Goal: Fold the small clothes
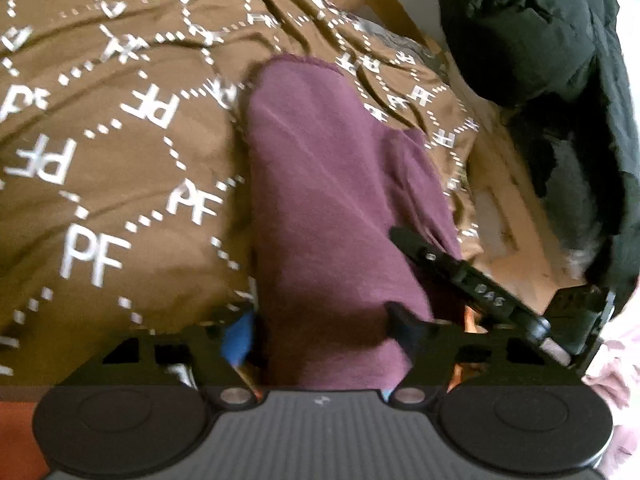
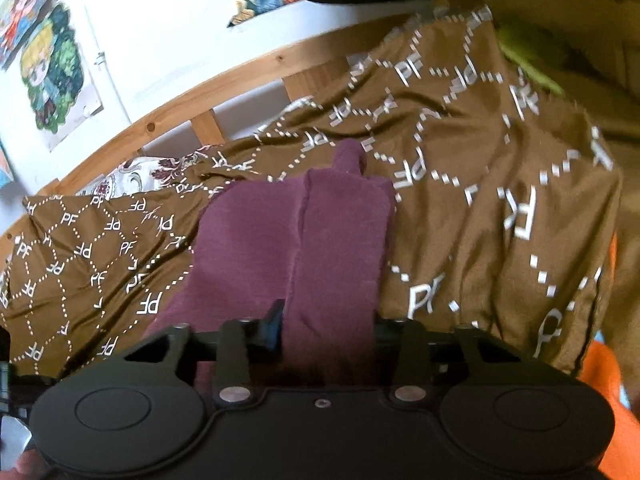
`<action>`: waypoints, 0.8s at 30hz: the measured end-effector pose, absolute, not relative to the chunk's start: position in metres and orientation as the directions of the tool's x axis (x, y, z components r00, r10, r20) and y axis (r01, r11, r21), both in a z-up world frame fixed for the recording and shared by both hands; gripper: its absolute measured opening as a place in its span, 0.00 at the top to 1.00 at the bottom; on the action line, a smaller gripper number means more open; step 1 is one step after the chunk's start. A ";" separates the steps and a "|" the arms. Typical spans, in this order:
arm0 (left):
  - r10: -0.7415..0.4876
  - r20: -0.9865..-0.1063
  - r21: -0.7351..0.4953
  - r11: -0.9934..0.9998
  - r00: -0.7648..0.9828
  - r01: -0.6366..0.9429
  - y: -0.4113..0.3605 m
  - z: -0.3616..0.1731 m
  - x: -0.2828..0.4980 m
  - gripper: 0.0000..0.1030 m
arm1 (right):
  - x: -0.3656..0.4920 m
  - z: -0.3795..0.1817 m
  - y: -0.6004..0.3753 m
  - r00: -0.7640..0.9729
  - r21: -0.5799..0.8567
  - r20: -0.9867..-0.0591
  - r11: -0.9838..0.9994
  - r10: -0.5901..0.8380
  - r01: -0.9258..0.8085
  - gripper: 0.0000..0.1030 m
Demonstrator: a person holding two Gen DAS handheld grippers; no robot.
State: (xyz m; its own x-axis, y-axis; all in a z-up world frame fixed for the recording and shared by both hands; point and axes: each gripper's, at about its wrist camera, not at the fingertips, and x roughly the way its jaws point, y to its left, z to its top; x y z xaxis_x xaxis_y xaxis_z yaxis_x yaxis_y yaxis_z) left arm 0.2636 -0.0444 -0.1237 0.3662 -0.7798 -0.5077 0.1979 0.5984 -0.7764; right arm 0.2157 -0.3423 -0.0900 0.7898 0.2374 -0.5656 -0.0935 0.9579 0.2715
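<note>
A maroon knit garment [image 1: 320,200] lies lengthwise on a brown bedspread printed with white "PF" letters and dotted diamonds [image 1: 120,160], its near end running back between the jaws of both tools. In the left wrist view, the left gripper [image 1: 324,332] has the cloth bunched between its fingers; the left finger is hidden, so I cannot tell whether the jaws pinch it. The other tool's black finger reaches in from the right onto the same cloth. In the right wrist view, the right gripper [image 2: 326,328] has its jaws drawn in on a folded strip of the garment, the fabric filling the gap. A wooden bed rail [image 2: 224,80] runs behind the bedspread, with a black padded jacket [image 1: 540,60] heaped at the far right of the left view.
</note>
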 end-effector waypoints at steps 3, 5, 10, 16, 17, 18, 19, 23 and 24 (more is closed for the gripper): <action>-0.775 -0.510 -0.768 0.605 0.372 0.209 -0.045 -0.122 0.261 0.39 | 0.207 -0.083 -0.326 0.795 0.204 -0.570 0.973 0.208 -0.108 0.73; -0.772 -0.510 -0.762 0.610 0.380 0.216 -0.044 -0.119 0.258 0.45 | 0.202 -0.077 -0.316 0.794 0.151 -0.580 0.981 0.184 -0.118 0.74; -0.755 -0.514 -0.734 0.633 0.407 0.247 -0.043 -0.103 0.249 0.51 | 0.195 -0.054 -0.303 0.802 0.117 -0.578 0.988 0.150 -0.101 0.76; -0.761 -0.457 -0.744 0.611 0.460 0.270 -0.024 -0.075 0.237 0.51 | 0.184 -0.022 -0.285 0.827 0.047 -0.542 0.988 0.149 -0.147 0.77; -0.757 -0.448 -0.742 0.611 0.475 0.276 -0.020 -0.070 0.236 0.51 | 0.182 -0.015 -0.281 0.835 0.035 -0.529 0.987 0.151 -0.156 0.77; -0.752 -0.441 -0.738 0.614 0.490 0.279 -0.016 -0.065 0.235 0.51 | 0.182 -0.009 -0.279 0.842 0.029 -0.516 0.986 0.156 -0.164 0.77; -0.746 -0.434 -0.733 0.619 0.506 0.283 -0.012 -0.060 0.235 0.51 | 0.182 -0.003 -0.275 0.847 0.027 -0.506 0.985 0.162 -0.172 0.77; -0.696 -0.413 -0.688 0.661 0.588 0.300 0.006 -0.038 0.236 0.50 | 0.188 0.017 -0.258 0.868 0.026 -0.457 0.978 0.195 -0.206 0.77; -0.676 -0.410 -0.670 0.679 0.612 0.301 0.012 -0.033 0.237 0.50 | 0.191 0.021 -0.253 0.872 0.025 -0.444 0.976 0.206 -0.218 0.77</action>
State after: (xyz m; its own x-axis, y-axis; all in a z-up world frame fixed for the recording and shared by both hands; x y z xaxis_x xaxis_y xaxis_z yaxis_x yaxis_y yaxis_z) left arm 0.2371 0.0121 -0.0326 0.6119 -0.6761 -0.4104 0.3007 0.6788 -0.6699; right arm 0.1912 -0.2526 0.0209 0.8722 0.2062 -0.4436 -0.2179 0.9757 0.0252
